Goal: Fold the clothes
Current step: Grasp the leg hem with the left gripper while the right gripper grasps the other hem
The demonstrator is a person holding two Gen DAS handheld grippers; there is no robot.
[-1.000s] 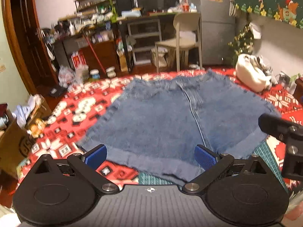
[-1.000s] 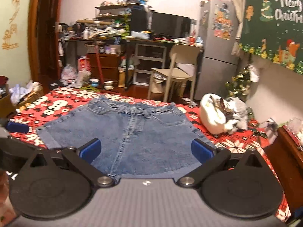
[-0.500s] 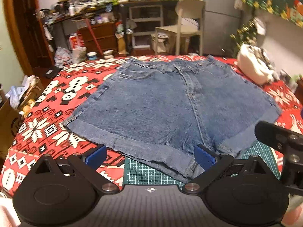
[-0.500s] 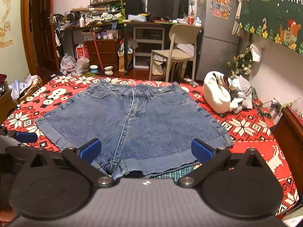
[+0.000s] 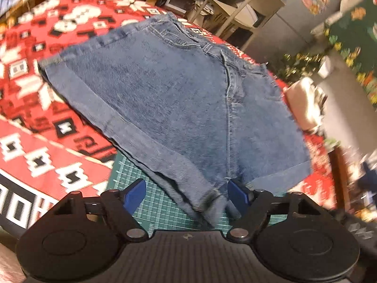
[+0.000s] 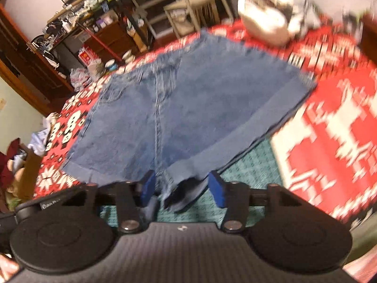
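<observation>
Lengthwise, shorts (image 5: 179,99) waistband away

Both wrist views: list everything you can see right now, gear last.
denim shorts: one, blue, spread flat on the blanket, near hems over the mat
blanket: one, red with white and black pattern, under everything
cutting mat: one, green gridded, under the near hems
bag: one, white, far right on the blanket, blurred
chair: one, beige, beyond the blanket
left gripper: blue pads, open, at the crotch hem
right gripper: blue pads, open, around the crotch hem
</observation>
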